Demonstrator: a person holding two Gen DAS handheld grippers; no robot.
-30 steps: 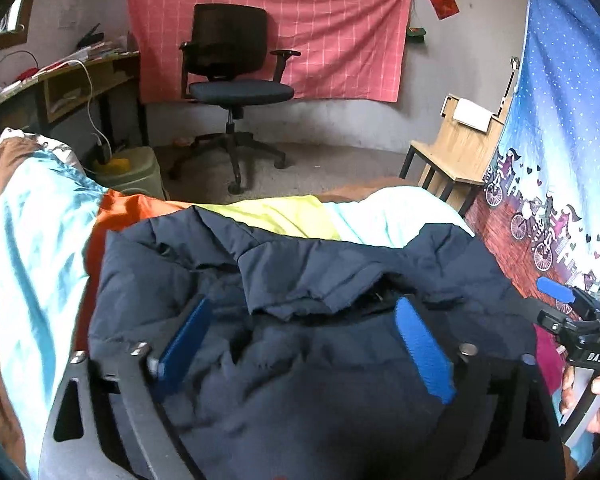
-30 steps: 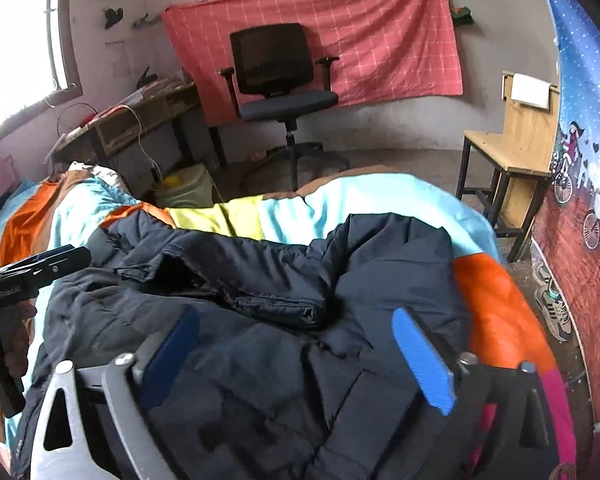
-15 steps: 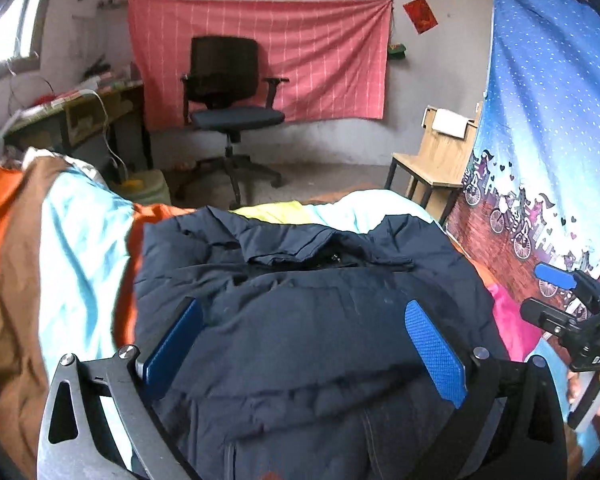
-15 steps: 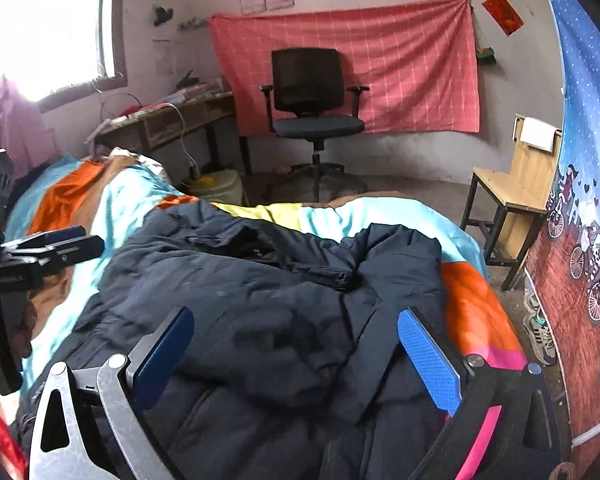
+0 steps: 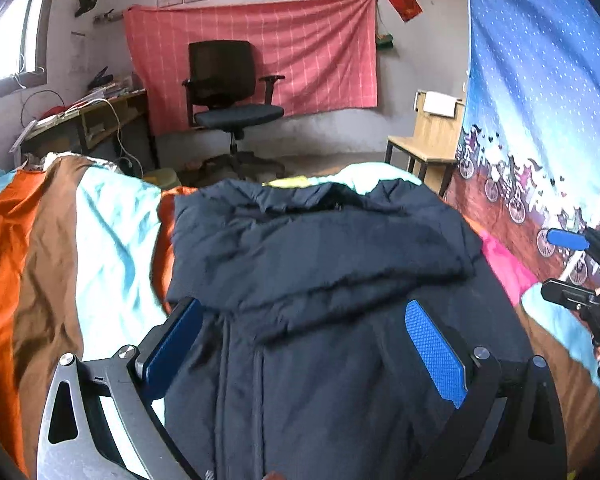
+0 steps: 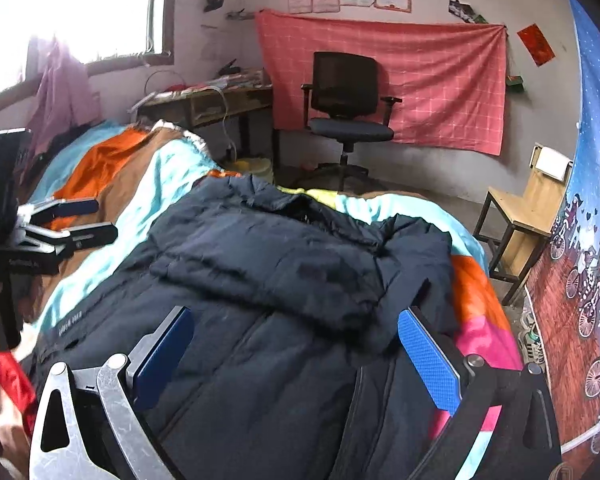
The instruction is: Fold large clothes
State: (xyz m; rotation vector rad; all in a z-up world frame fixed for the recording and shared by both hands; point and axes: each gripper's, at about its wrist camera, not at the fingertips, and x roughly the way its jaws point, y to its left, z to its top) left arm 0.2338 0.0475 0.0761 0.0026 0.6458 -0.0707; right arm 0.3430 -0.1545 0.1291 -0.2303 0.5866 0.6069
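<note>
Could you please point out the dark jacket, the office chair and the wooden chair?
dark jacket (image 5: pixel 320 248): left wrist view, folded-over upper panel.
office chair (image 6: pixel 350 130): right wrist view, seat cushion.
wooden chair (image 6: pixel 518 212): right wrist view, seat board.

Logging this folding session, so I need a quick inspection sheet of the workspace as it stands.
Surface: bed with striped orange, brown and cyan cover.
Job's things: dark navy jacket lying on the bed, its far part folded back over the body.
Clutter: nothing seen on the bed beyond the jacket.
Grippers: left gripper open above jacket; right gripper open, empty.
Cables: white cable hanging off the desk.
Surroundings: office chair, wooden chair, pink wall cloth.
</note>
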